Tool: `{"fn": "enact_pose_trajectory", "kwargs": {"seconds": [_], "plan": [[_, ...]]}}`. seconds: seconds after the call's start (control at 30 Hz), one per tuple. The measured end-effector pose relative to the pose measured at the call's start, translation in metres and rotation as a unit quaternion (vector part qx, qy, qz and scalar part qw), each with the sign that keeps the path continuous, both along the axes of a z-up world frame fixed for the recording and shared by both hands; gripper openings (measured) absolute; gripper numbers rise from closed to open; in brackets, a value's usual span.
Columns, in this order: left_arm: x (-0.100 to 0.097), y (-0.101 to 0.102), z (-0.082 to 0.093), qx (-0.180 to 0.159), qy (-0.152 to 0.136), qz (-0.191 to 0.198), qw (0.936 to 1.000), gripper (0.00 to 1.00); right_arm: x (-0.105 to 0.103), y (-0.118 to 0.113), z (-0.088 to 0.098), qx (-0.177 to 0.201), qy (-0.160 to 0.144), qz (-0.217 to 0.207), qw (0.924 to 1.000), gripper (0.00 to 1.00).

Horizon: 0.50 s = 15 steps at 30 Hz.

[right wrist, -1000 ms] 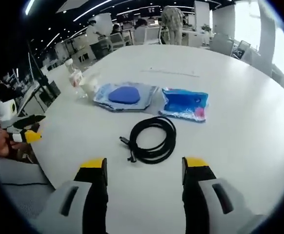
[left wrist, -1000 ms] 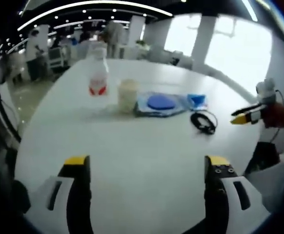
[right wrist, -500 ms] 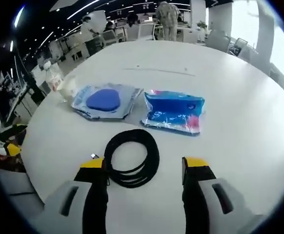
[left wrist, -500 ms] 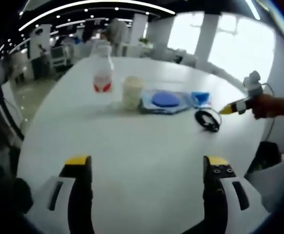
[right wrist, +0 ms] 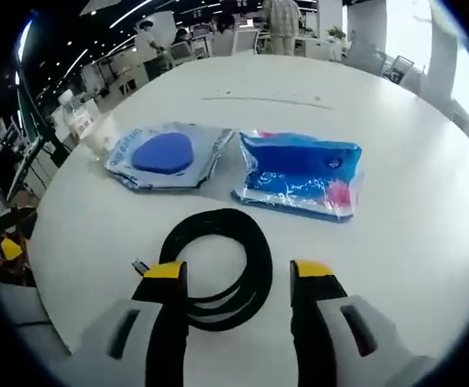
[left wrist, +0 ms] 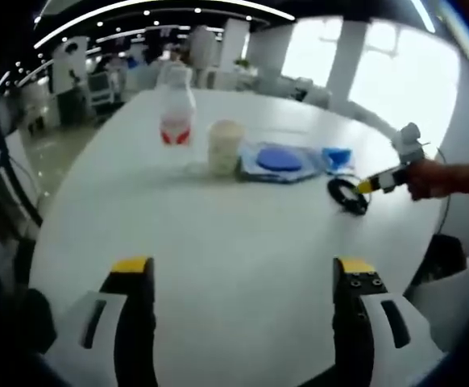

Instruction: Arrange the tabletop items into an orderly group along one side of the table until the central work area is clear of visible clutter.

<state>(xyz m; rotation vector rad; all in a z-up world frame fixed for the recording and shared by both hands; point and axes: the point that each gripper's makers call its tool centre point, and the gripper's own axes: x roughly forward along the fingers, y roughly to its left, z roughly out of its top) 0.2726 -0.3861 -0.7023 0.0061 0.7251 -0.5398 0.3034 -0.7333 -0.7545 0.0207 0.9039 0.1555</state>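
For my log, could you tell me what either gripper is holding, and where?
Nothing held: the right gripper straddles the black cable coil, jaws open; the left gripper is open.

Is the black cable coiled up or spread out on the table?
Coiled. The black cable lies in a neat loop flat on the white table, one connector end sticking out, with the right gripper open around its near side.

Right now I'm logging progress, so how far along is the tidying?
Barely begun. Nothing looks grouped yet: the bottle, cup, blue-disc packet and blue pouch lie across the table. In hand: the right gripper, jaws open, straddles the black cable coil without gripping. Everything is left to move; the left gripper hovers open.
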Motion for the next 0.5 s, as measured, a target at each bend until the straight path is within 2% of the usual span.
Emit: {"fn": "enact_pose_trajectory", "kwargs": {"seconds": [0.1, 0.17, 0.23, 0.37, 0.5], "plan": [[-0.0008, 0.0011, -0.0008, 0.003, 0.001, 0.0, 1.0, 0.87, -0.0033, 0.0026, 0.0007, -0.009, 0.001, 0.008, 0.9999, 0.42], [-0.0012, 0.0016, -0.0012, 0.003, 0.003, 0.002, 1.0, 0.87, -0.0086, 0.0006, -0.0022, -0.029, 0.017, 0.02, 0.9992, 0.31], [-0.0018, 0.003, -0.0031, 0.008, 0.006, 0.002, 1.0, 0.85, -0.008, 0.0001, -0.0003, -0.034, 0.01, 0.02, 0.9992, 0.18], [-0.0018, 0.0036, -0.0032, 0.007, 0.006, 0.004, 0.9999, 0.84, -0.0074, -0.0004, 0.0024, -0.02, 0.006, 0.001, 0.9998, 0.09], [-0.0022, 0.0025, -0.0043, 0.009, 0.007, 0.002, 0.9999, 0.84, -0.0092, 0.0013, 0.0041, -0.011, 0.009, -0.007, 0.9999, 0.06]]}}
